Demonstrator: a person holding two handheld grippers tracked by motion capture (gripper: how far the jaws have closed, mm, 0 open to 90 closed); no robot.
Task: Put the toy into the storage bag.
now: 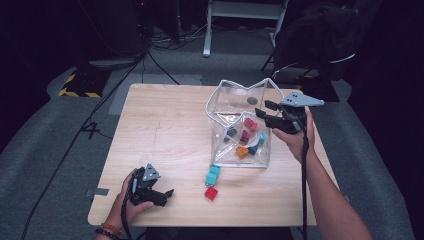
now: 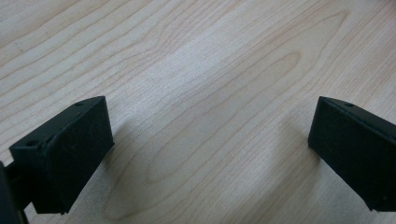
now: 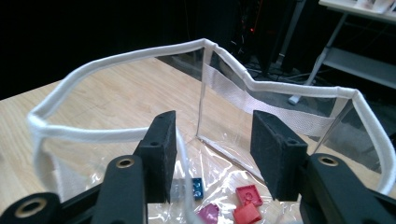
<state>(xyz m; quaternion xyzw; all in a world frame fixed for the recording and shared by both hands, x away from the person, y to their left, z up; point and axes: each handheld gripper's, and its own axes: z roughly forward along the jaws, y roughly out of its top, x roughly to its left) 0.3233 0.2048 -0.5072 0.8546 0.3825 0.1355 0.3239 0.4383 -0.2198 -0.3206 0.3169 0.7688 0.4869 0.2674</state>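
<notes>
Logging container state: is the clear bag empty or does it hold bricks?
Not empty. Coloured bricks lie inside the clear bag; its top gapes open.

Left tongs and right tongs: black bodies with blocky black pads, brass-ringed screw holes, grey three-cornered top plates, trailing black cables. Beaded bracelets circle the left wrist; forearms unsleeved.

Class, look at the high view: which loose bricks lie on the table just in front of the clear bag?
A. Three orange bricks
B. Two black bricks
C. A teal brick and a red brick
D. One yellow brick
C: a teal brick and a red brick lie on the table by the near edge of the clear bag.
</notes>
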